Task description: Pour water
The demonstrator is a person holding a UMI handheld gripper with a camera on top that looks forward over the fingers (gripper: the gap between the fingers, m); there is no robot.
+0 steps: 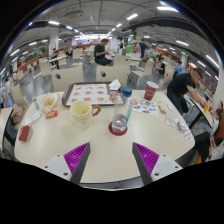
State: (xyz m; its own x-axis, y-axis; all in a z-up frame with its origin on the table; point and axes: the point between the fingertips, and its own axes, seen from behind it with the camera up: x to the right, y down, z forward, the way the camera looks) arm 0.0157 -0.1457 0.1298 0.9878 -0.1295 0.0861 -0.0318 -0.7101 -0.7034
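Yellow mug left of a clear glass on the pale table; gripper released, fingers spread, holding nothing; tray far behind.

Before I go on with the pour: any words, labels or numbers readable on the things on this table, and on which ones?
No text can be read.
Red cup: has a pale patch, possibly a label, too small to read.
Yellow mug: no lettering visible.
Tray: holds patterned pieces, no legible characters.
Small packets and cards on the table: any print is too small to read.
The claw is open, with nothing between its fingers.
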